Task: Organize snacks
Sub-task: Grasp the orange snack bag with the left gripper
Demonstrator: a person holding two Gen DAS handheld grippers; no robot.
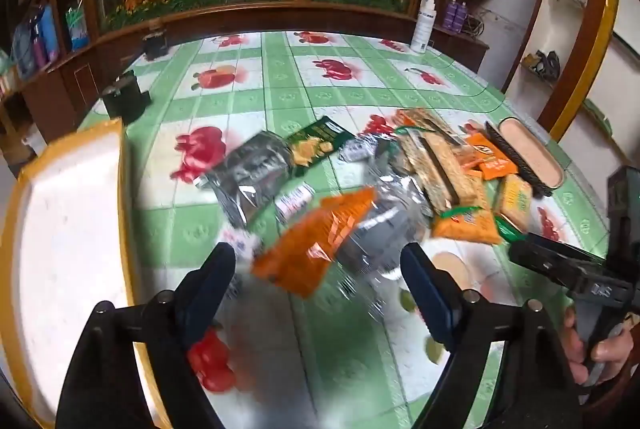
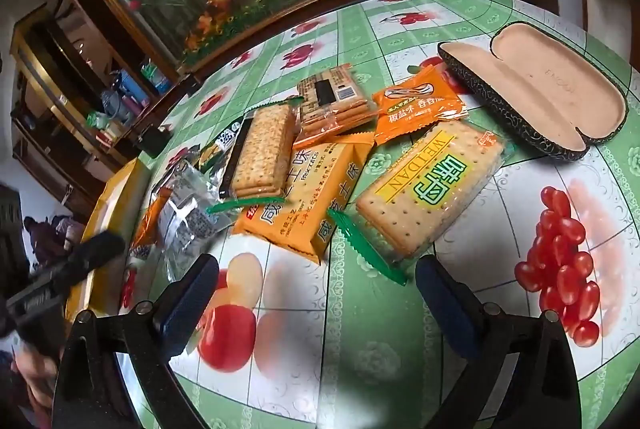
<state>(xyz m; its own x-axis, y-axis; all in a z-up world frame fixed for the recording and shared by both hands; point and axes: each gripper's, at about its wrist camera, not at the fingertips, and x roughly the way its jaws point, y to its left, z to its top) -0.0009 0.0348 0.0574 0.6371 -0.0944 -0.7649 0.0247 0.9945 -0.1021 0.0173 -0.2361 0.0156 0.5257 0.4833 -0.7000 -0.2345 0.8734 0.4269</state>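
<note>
Both grippers sit nearest the lenses: the left gripper (image 1: pixel 316 269) hangs with its jaws wide and nothing between them above a blurred orange snack packet (image 1: pixel 316 241), and the right gripper (image 2: pixel 316 281) is likewise spread wide and empty, just short of the WEIDAN cracker pack (image 2: pixel 432 189). Beneath them spreads the tabletop (image 2: pixel 360 329) with its green fruit-print cloth. At its left edge lies a white tray with a yellow rim (image 1: pixel 64 229). An open glasses case (image 2: pixel 536 89) lies beyond the crackers. Beside the WEIDAN pack rests an orange biscuit packet (image 2: pixel 308 197), touching it.
</note>
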